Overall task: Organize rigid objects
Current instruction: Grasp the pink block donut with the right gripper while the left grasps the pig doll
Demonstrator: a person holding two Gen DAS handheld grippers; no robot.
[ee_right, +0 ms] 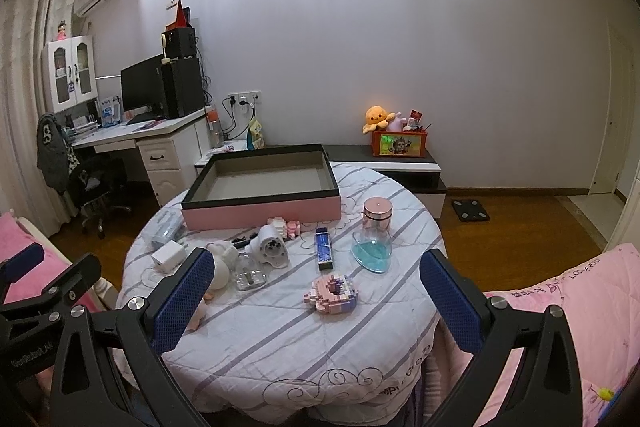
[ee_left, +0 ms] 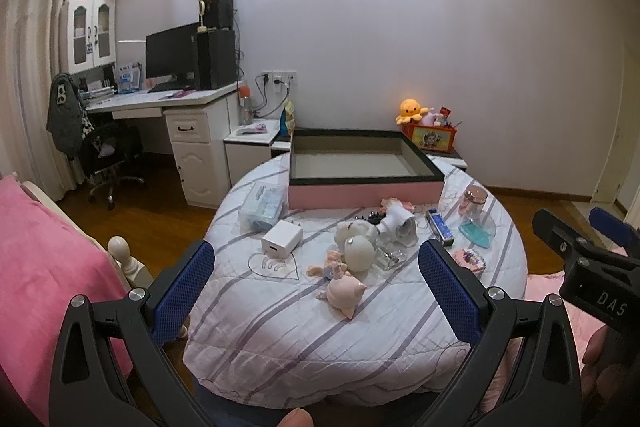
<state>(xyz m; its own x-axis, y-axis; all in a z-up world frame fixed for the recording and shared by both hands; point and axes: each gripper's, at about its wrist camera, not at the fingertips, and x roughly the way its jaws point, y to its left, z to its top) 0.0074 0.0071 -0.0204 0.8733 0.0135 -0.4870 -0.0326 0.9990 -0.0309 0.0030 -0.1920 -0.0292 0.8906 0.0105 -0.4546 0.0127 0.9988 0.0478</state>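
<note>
A pink box with a black rim (ee_left: 365, 183) (ee_right: 262, 205) stands empty at the back of the round table (ee_left: 280, 327) (ee_right: 280, 339). In front of it lie a white charger cube (ee_left: 282, 239) (ee_right: 166, 254), a white cat figure (ee_left: 356, 245), a pink figurine (ee_left: 343, 291), a white cylindrical gadget (ee_right: 270, 243), a blue stick (ee_right: 324, 249), a glass bottle with blue liquid (ee_right: 373, 237) and a pink brick model (ee_right: 331, 291). My left gripper (ee_left: 316, 281) and right gripper (ee_right: 318, 289) both hover open above the table's near side, holding nothing.
A clear packet (ee_left: 262, 205) lies at the table's left. A pink bed (ee_left: 44, 251) is on the left, pink bedding (ee_right: 572, 311) on the right. A desk with a monitor (ee_left: 172, 55) and a low cabinet with an orange toy box (ee_right: 398, 143) stand behind.
</note>
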